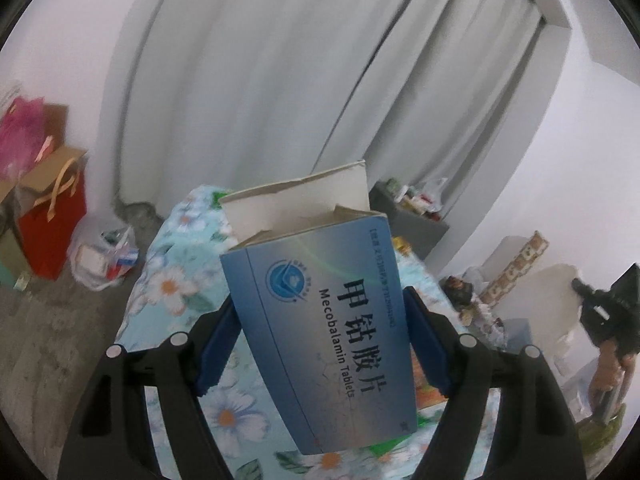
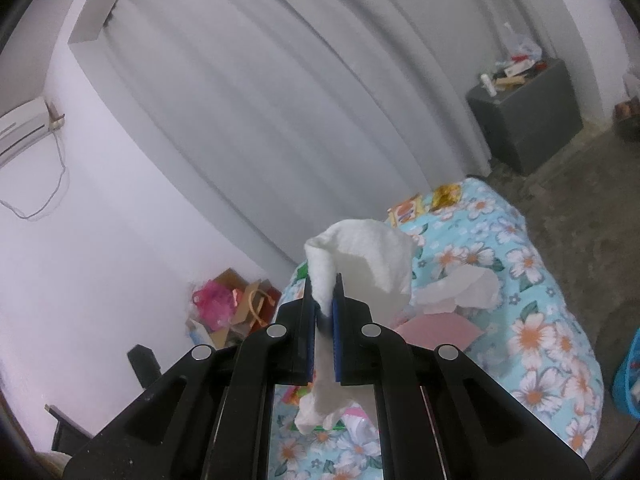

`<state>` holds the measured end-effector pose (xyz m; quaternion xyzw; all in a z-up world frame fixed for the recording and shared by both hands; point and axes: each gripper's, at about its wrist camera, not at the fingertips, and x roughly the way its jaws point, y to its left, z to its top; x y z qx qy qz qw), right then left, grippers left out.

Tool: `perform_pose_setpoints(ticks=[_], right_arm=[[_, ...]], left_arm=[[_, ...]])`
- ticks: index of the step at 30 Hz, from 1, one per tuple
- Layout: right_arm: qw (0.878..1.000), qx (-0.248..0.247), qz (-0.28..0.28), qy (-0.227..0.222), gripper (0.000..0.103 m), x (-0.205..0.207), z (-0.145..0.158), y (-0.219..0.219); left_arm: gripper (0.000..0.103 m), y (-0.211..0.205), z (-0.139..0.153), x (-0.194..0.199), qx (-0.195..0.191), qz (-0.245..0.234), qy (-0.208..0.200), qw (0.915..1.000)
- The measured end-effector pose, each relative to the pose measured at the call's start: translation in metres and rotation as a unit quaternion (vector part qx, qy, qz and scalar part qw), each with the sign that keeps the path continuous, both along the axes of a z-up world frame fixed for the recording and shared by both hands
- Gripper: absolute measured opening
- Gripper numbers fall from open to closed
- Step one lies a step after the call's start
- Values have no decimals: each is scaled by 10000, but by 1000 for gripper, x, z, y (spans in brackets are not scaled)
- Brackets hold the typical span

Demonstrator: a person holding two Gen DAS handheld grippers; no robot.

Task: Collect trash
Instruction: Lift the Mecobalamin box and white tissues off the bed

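Now I have the left gripper (image 1: 320,344) clamped wide across the box (image 1: 320,312), long axis pointing away, over the bed (image 1: 168,280); right gripper (image 2: 323,300) pinches the tissue (image 2: 360,256); no bin visible.

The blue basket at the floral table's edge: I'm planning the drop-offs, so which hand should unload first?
Probably the right. Its gripper, shut on the white tissue, has the blue basket in its own view. The left gripper holds the medicine box with no basket visible.

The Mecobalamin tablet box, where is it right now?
In the left wrist view, the Mecobalamin tablet box sits mid-frame, clamped between the left gripper pads, lifted above the floral tablecloth, top flap open.
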<state>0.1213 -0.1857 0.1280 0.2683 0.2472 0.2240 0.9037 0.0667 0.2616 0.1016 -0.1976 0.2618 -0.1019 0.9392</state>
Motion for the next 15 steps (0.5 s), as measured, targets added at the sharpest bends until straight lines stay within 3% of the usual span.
perform_pose_setpoints(ticks=[8,15], right_arm=[[9988,246,-402,-159,5,-36,-6,-31],[9952,389,-884,-176,5,-70,-16,-75]], left_arm=[[76,-44,41,4,88,-610,-418,9972],[76,-120,60,13,64,-1451,-511,9881]])
